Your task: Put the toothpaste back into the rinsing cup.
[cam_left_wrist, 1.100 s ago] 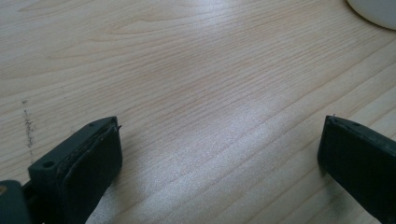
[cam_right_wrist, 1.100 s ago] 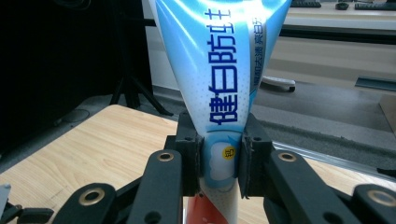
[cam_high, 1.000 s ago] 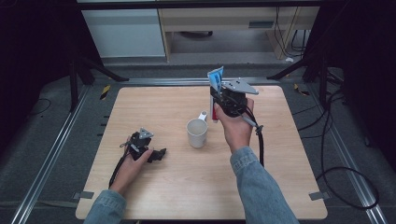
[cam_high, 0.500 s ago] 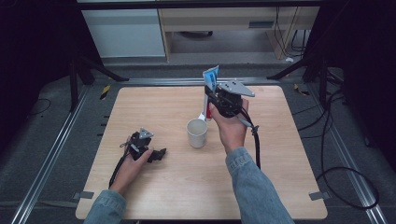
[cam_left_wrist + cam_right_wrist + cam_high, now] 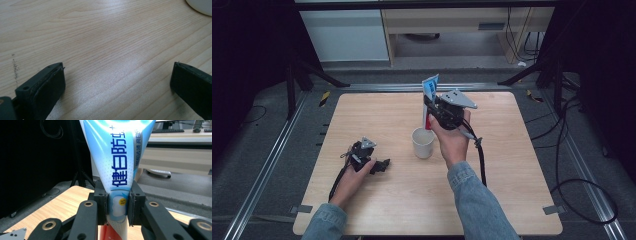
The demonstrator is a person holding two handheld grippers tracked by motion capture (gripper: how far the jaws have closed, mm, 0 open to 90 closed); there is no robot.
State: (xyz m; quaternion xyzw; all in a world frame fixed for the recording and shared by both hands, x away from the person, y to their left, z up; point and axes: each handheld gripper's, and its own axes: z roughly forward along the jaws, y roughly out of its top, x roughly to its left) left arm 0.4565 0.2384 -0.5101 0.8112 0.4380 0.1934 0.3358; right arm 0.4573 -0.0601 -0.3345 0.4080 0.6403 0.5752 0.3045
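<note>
Our right tongs clench the toothpaste tube upright above the cup; lowered off-centre, it could tip the cup. Left tongs rest released.

You face light wooden table on grey floor — white cabinet far left, dark surroundings.
</note>
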